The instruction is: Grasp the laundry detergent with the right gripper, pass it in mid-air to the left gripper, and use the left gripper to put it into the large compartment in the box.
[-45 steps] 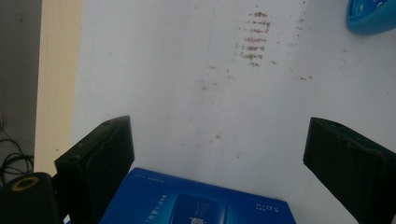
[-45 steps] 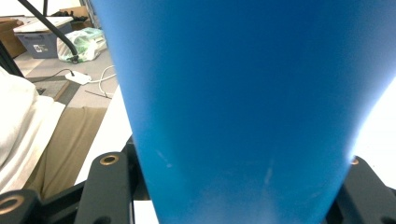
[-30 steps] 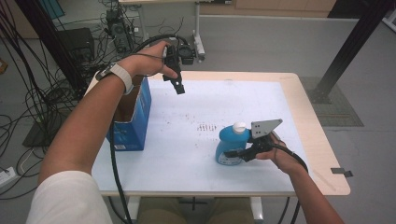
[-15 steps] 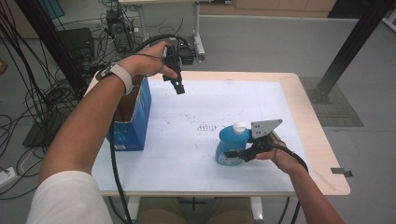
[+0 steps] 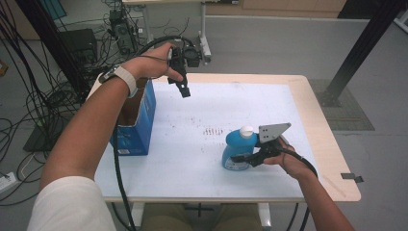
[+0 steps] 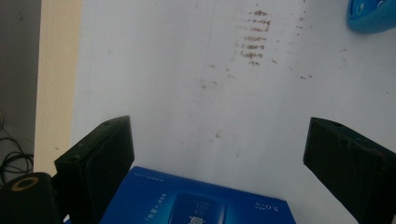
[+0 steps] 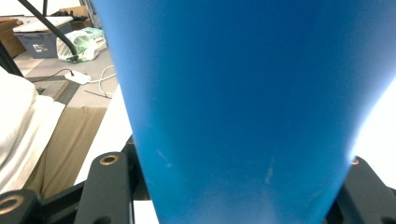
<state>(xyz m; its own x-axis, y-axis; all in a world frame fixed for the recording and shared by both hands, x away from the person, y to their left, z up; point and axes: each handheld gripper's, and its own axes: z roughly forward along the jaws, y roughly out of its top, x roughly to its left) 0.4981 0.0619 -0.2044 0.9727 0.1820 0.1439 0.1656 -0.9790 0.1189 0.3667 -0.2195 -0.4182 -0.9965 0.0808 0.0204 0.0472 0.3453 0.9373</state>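
The blue bottle (image 5: pixel 236 153) with its white cap stands upright on the white table top (image 5: pixel 202 159), toward the near right part of it, well apart from the blue box (image 5: pixel 139 125). In the right gripper view the bottle's (image 7: pixel 243 107) blue wall sits right between the 2 black jaws, which press against it from both sides at the bottom of the picture.

The right gripper (image 5: pixel 248 159) is clenched on the bottle's lower body, reaching it level from the right, with the grey 3-cornered plate above it and the person's right hand (image 5: pixel 286 156) behind. A cable trails from it back along the forearm.

The left gripper (image 5: pixel 184 91) hangs above the far left part of the table, just beyond the blue box, pointing down at the surface. Its jaws stand wide apart with nothing between them; in the left gripper view only the bare table top (image 6: pixel 187 93), marked with a patch of brown specks (image 6: pixel 252 39), lies between the 2 fingers (image 6: pixel 100 158). The top of the blue box (image 6: pixel 196 200) shows at the bottom edge of that view, and a corner of the bottle (image 6: pixel 373 14) at its upper right. The left hand (image 5: pixel 154 65) grips the tool from above, a pale band on its wrist.

The box stands open-topped at the table's left edge, beside the left forearm.
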